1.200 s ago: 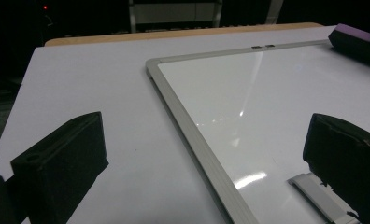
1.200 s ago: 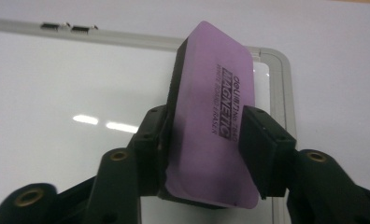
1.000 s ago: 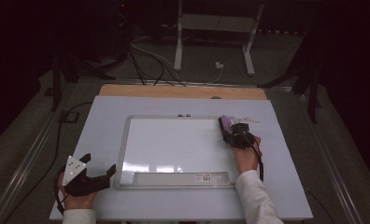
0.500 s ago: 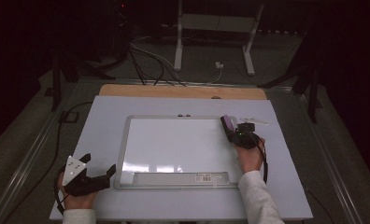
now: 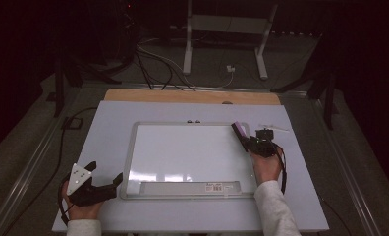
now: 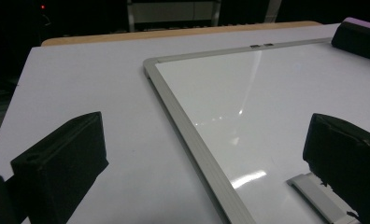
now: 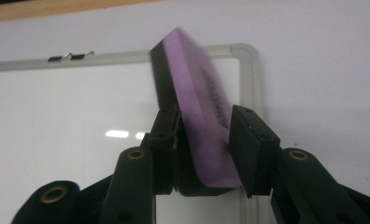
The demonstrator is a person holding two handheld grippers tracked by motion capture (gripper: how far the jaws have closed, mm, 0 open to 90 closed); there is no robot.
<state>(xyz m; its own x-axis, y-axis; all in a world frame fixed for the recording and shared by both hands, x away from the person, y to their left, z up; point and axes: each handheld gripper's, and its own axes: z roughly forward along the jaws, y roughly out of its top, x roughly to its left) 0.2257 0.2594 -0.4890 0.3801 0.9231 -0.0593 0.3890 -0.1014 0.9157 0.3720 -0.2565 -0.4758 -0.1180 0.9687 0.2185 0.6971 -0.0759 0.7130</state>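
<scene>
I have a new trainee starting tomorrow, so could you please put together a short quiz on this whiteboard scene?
1. True or false: the left gripper holds the purple eraser.
2. The right gripper is over which part of the whiteboard? A) near left corner B) far right corner C) centre
3. Fill in: the left gripper's jaws stand ____, with nothing between them.

Key:
1. False; the right gripper is clamped on the eraser.
2. B
3. open
</scene>
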